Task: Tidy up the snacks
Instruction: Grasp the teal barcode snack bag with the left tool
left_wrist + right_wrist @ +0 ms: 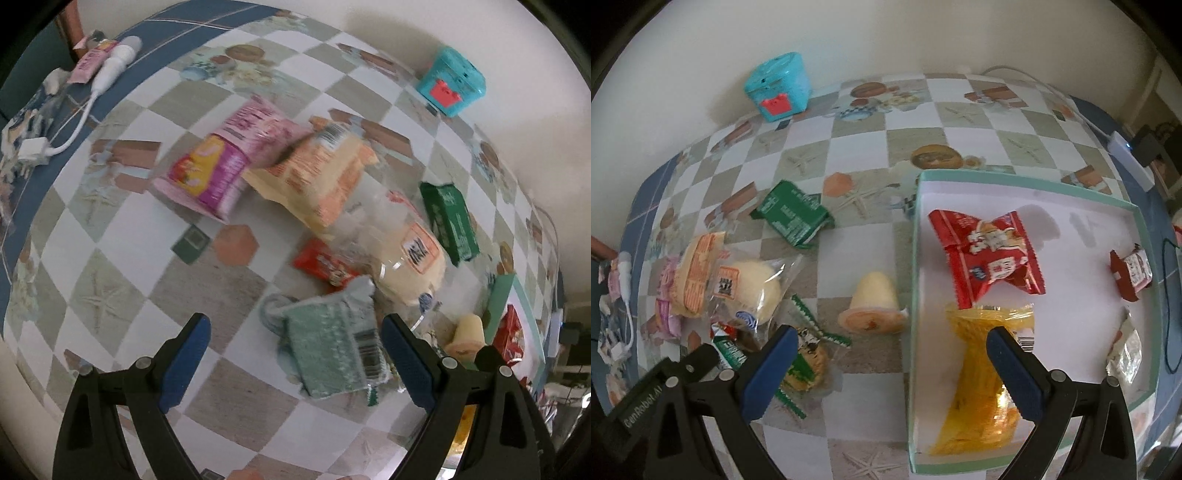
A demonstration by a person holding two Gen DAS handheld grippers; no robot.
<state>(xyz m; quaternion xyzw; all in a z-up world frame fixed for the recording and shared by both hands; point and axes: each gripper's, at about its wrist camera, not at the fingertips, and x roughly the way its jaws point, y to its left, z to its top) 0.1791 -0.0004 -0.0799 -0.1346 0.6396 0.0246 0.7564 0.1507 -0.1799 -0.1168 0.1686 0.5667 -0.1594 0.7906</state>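
Note:
In the left wrist view my left gripper [295, 363] is open, low over the table, with a green-and-white biscuit packet [334, 350] between its fingers, nearer the right one. Beyond lie a red packet [325, 264], a clear-wrapped bun [406, 254], an orange wafer pack [325, 173], a pink pack [229, 162] and a green packet [448, 218]. In the right wrist view my right gripper [892, 363] is open above the left wall of a white box [912, 280]. The box holds a yellow packet [986, 380], a red packet [990, 258] and two small wrapped sweets [1132, 271].
A jelly cup [873, 304] lies on the table left of the box. A turquoise toy box [779, 86] stands by the wall. A white charger cable [99, 85] lies at the table's far left. A power strip [1126, 155] sits at the right edge.

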